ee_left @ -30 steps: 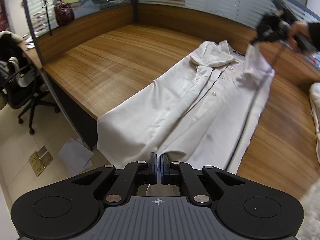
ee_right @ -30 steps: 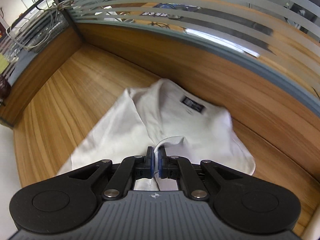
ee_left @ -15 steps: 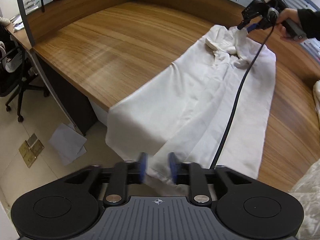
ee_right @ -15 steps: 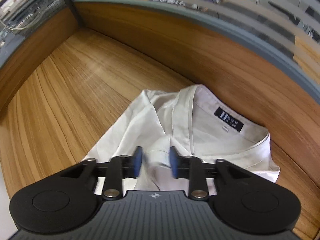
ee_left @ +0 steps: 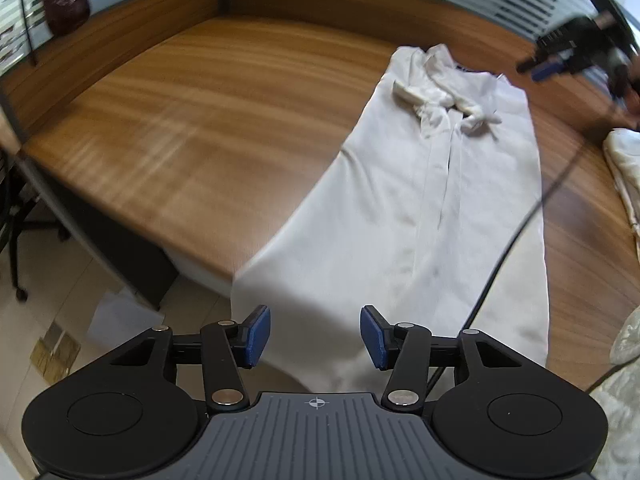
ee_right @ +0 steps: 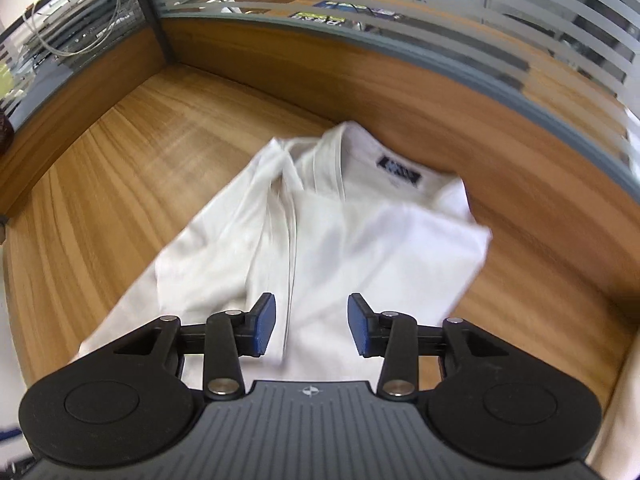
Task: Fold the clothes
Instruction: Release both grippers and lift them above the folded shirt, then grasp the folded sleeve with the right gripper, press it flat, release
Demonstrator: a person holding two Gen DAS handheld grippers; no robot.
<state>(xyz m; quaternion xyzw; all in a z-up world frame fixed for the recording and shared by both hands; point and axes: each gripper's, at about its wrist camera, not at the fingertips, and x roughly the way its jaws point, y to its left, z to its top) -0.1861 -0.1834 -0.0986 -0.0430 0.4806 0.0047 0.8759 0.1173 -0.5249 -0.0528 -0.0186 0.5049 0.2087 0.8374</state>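
Observation:
A long white garment (ee_left: 420,208) lies lengthwise on the wooden desk (ee_left: 200,120), both sides folded in toward the middle, its hem hanging over the near desk edge. My left gripper (ee_left: 315,337) is open and empty just above the hem. In the right wrist view the collar end of the garment (ee_right: 360,232) shows, with a dark label (ee_right: 399,167). My right gripper (ee_right: 311,325) is open and empty above the chest area. It also shows in the left wrist view (ee_left: 568,50), raised past the collar.
Wood and frosted-glass partitions (ee_right: 400,52) wall the desk's far sides. A dark vase (ee_left: 64,4) stands on the left partition ledge. Other pale cloth (ee_left: 624,172) lies at the right. A black cable (ee_left: 516,236) crosses the garment. Floor with papers (ee_left: 116,316) lies below left.
Both grippers were shut on the garment a second ago. They opened, let go of the cloth and pulled back. The garment's sides now lie folded inward.

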